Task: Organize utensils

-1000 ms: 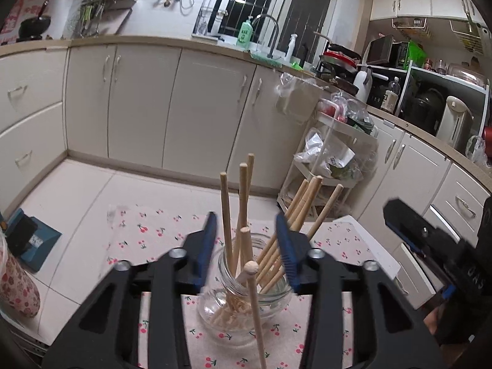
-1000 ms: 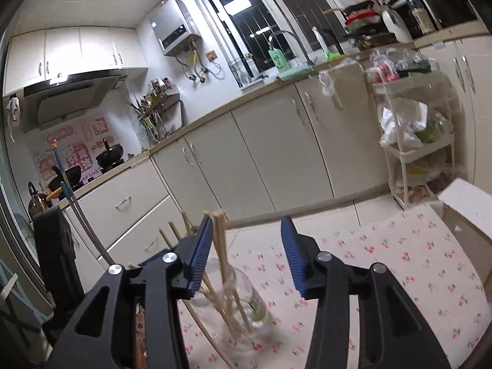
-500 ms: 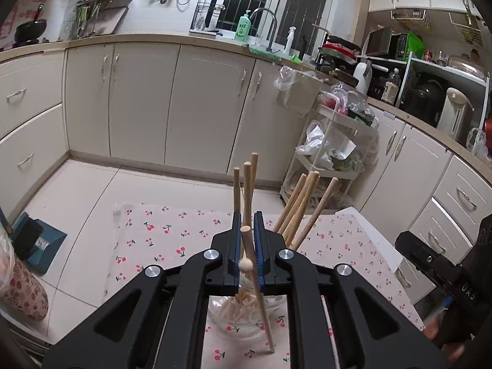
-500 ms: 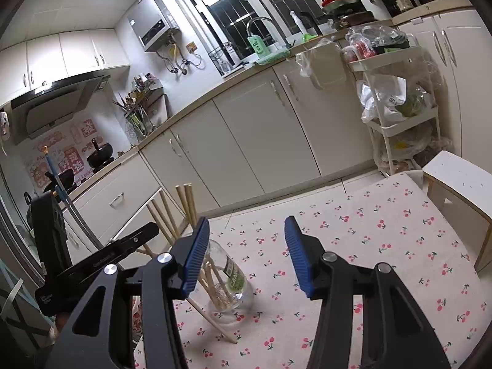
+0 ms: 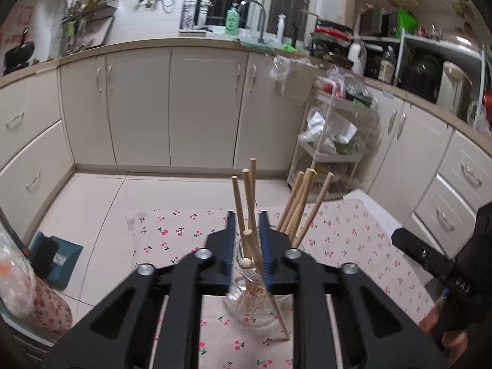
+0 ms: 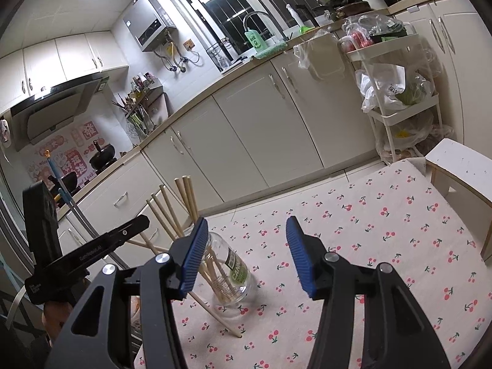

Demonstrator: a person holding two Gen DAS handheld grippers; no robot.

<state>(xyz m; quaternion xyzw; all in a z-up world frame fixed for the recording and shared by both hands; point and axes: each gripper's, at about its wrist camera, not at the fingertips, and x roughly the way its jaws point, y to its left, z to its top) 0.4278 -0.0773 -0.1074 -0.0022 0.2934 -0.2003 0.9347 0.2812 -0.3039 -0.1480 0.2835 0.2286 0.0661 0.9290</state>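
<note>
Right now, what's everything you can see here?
jar: one, clear glass, on the cloth
sticks: several, pale wood, standing in the jar
loose stick: one, pale wood, leaning outside the jar, tip on the cloth
cloth: one, white with red cherries, under the jar
cart: one, white, by the cabinets, holding bags
cabinets: a row, cream, along the walls
soap bottle: one, green, by the sink
left tongs: black with blue pads, shut on the loose stick
right tongs: black with blue pads, open and empty, jaws just been opening
</note>
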